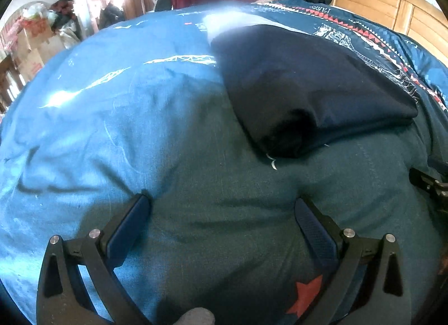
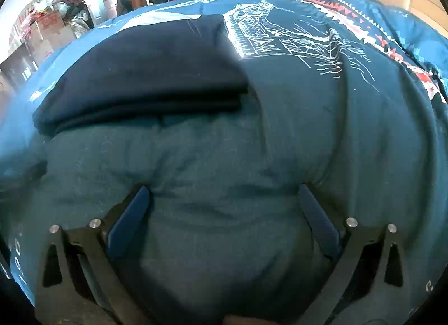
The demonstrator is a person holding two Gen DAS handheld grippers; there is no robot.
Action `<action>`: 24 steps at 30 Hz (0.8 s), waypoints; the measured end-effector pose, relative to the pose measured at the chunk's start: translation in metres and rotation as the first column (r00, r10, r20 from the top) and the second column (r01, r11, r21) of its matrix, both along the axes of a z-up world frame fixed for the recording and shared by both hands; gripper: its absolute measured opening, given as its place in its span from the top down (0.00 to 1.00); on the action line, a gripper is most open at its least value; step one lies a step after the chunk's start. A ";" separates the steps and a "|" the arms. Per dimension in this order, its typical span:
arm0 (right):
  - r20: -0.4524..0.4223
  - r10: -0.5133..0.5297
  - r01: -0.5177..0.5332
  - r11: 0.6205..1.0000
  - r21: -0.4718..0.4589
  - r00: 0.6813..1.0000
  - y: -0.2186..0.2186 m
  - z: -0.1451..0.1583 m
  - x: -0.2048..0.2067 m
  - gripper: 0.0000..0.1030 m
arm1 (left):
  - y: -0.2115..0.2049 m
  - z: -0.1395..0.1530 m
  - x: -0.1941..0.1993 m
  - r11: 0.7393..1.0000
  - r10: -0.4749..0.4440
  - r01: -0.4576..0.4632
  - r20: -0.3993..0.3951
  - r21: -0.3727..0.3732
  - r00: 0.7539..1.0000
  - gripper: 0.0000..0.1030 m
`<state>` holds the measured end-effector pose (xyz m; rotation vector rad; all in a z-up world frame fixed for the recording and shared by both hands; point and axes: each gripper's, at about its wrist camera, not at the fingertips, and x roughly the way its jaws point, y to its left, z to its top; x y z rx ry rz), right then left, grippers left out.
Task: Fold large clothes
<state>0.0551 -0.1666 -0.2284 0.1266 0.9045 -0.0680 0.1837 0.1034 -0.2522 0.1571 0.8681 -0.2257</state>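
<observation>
Showing only leftward: red star [image 1: 306, 294] beside spread left tool [image 1: 222, 207].

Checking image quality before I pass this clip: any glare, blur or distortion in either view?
Left wrist: window glare washes out the blue bedspread at upper left; folded dark garment sharp. Right wrist: no glare, the garment in dimmer light, background soft. Both: strong fisheye bulge, black corners.

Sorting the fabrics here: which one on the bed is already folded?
The navy garment, a plain dark stack of layers lying on the printed blue bedspread, which is spread out and wrinkled.
</observation>
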 end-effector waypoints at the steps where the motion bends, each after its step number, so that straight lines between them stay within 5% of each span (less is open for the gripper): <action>1: 0.001 0.000 0.000 1.000 -0.003 1.000 0.001 0.000 0.000 0.00 | 0.000 0.000 0.000 1.000 0.000 0.000 0.001 -0.001 1.000 0.00; 24: -0.002 0.003 -0.003 1.000 -0.009 1.000 -0.001 0.000 0.004 0.00 | 0.000 -0.001 0.001 1.000 -0.002 0.002 0.002 -0.006 1.000 0.00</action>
